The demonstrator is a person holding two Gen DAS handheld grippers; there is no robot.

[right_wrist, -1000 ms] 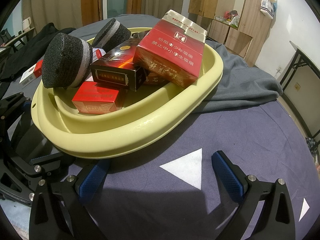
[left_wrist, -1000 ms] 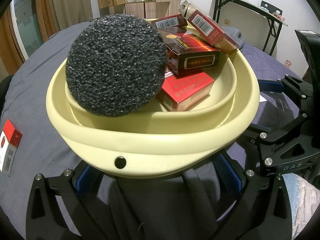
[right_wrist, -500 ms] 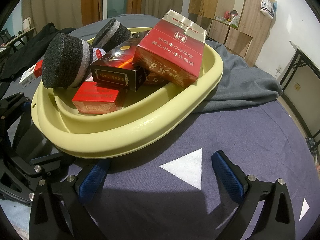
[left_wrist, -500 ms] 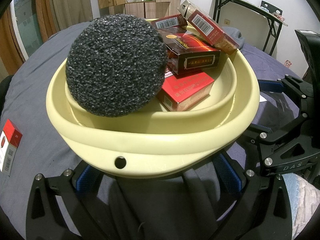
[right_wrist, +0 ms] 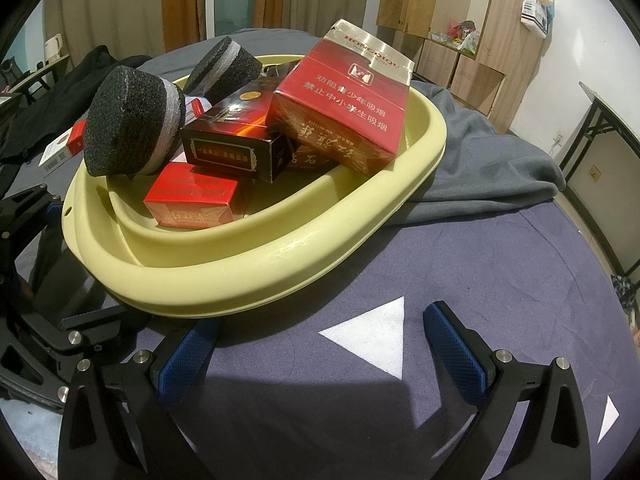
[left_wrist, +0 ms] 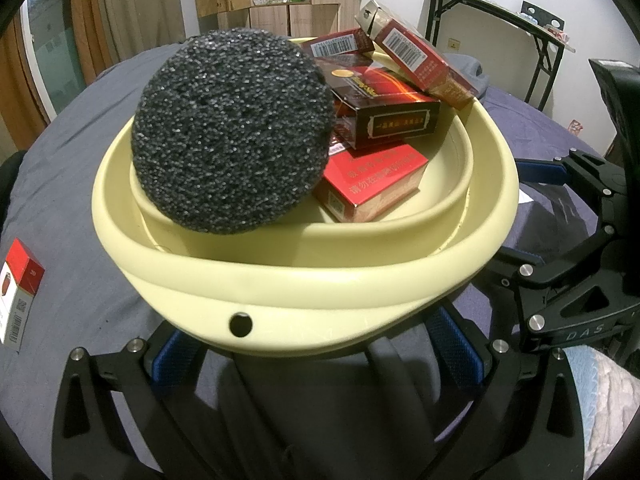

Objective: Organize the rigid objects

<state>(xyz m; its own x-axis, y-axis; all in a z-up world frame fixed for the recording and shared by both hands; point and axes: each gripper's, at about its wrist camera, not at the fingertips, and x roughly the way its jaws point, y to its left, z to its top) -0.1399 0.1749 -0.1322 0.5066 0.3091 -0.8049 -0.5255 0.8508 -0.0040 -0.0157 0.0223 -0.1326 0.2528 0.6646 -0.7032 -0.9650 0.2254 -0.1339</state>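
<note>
A round worktop (right_wrist: 500, 280) draped in dark blue-grey cloth fills the room's middle, with white triangular marks (right_wrist: 372, 332) on the cloth and a grey garment (right_wrist: 480, 168) bunched at its far side. Curtains (right_wrist: 100, 8) and a glazed door stand at the left, wooden cupboards (right_wrist: 440, 12) line the back wall, and a folding table with black legs (left_wrist: 500, 20) sits against the white wall at the right. At the left edge of the cloth a red-and-white pack (left_wrist: 18, 292) stands alone, its barcode showing. The pale yellow basin (right_wrist: 260, 268) rests on the worktop and holds the gathered things: two round black sponges with grey bands, the near sponge (right_wrist: 132, 128) leaning on the rim and the far sponge (right_wrist: 222, 66) behind it, then a red pack (right_wrist: 196, 196) lying flat, a dark box with gold lettering (right_wrist: 236, 140) on top of it, and a large red carton (right_wrist: 344, 100) propped on the right rim, printed "HONGQIQU" above lines of Chinese characters. The left tongs (left_wrist: 312, 344) are spread apart at the basin's near edge, gripping nothing that I can see; the right tongs (right_wrist: 320, 344) stand open over bare cloth beside the basin.
</note>
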